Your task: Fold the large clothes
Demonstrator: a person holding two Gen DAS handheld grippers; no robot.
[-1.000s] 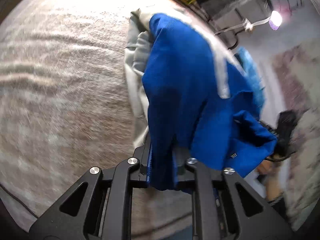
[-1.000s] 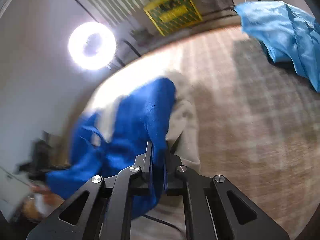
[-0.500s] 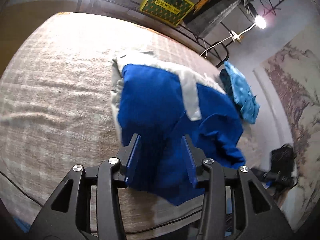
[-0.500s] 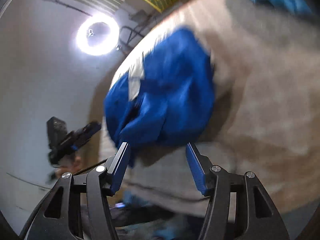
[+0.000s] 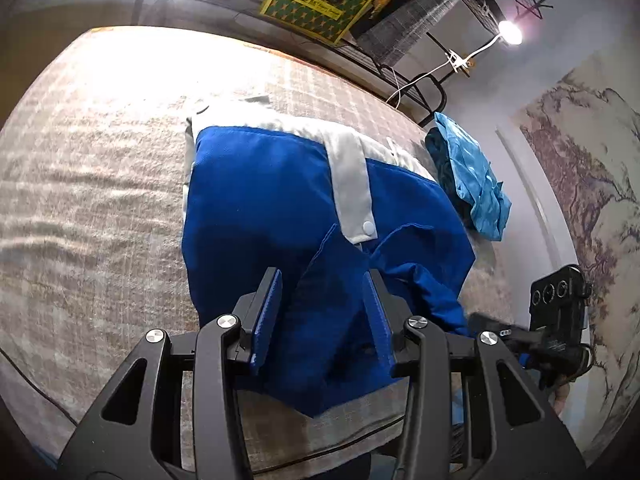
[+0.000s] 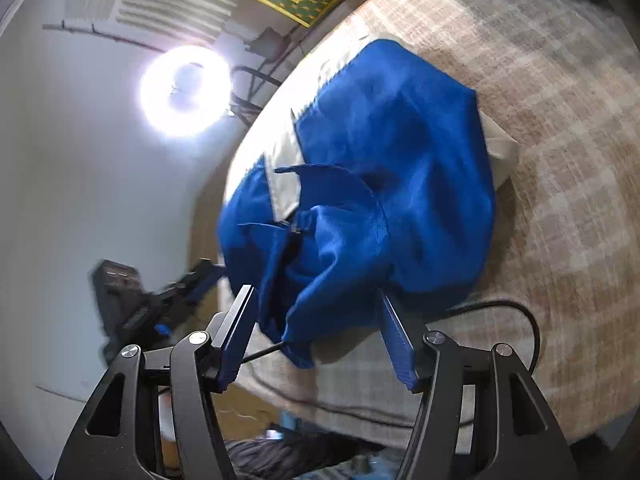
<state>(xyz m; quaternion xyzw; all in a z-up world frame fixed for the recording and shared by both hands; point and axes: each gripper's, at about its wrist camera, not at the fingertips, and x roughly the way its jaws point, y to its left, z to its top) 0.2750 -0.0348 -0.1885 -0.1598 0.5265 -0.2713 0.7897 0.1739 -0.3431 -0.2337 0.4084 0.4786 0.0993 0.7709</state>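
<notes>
The blue-and-white garment (image 5: 276, 208) is lying folded on the plaid-covered bed (image 5: 92, 184). The left gripper (image 5: 326, 280) is hovering over its near edge with jaws spread, pinching nothing. The right gripper (image 6: 316, 300) is narrowing its parted jaws above a rumpled corner, pads not touching cloth. A light-blue garment (image 5: 472, 180) is lying farther back.

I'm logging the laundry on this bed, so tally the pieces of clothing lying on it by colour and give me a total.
Royal blue garment with white trim: 1
Light blue crumpled garment at the far edge of the plaid bed cover: 1
Total: 2
</notes>
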